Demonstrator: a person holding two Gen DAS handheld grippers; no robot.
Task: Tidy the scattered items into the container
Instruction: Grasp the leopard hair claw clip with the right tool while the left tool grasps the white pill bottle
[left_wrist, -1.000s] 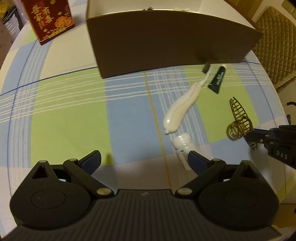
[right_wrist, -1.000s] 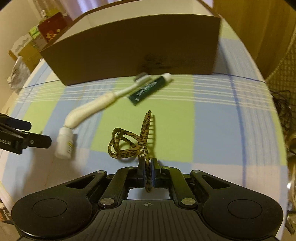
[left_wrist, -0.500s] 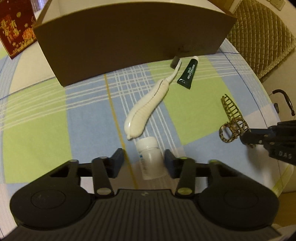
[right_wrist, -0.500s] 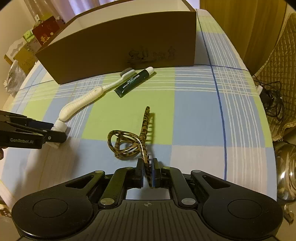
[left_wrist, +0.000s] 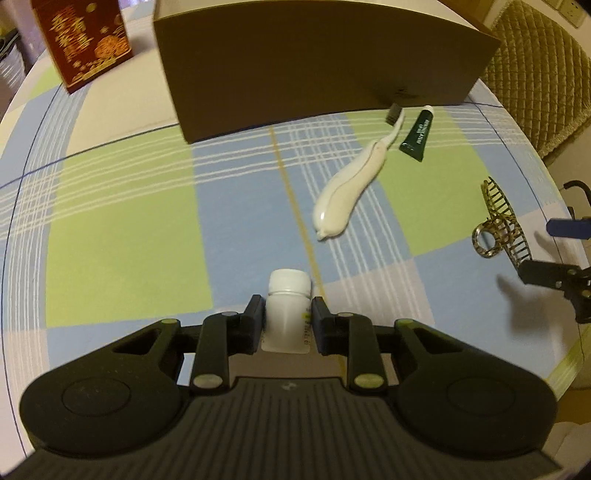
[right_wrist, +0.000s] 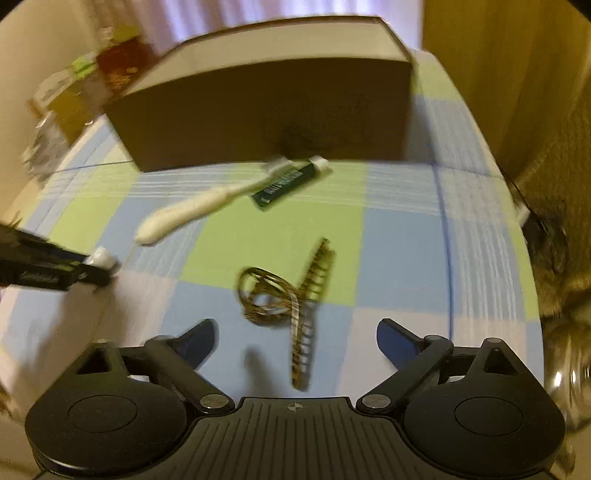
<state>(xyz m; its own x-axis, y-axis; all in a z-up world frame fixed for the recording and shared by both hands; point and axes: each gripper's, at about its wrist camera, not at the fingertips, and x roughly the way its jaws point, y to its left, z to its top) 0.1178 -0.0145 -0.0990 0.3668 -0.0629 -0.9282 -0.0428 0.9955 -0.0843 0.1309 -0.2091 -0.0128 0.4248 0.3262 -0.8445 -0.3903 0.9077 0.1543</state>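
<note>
Left jaws pinching white bottle (left_wrist: 287, 314); right jaws spread around leopard-print hair claw (right_wrist: 291, 310), red box (left_wrist: 82, 40) left-view only.

Left gripper (left_wrist: 288, 319) is clamping its fingers on both sides of a held item, hovering low. Right gripper (right_wrist: 295, 338) is sitting with fingers spread wide, gripping nothing.

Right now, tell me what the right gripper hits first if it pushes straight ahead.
The hair claw. It lies just ahead of the open right gripper, between its fingers. Beyond it comes the box, though blur leaves depth uncertain.
</note>
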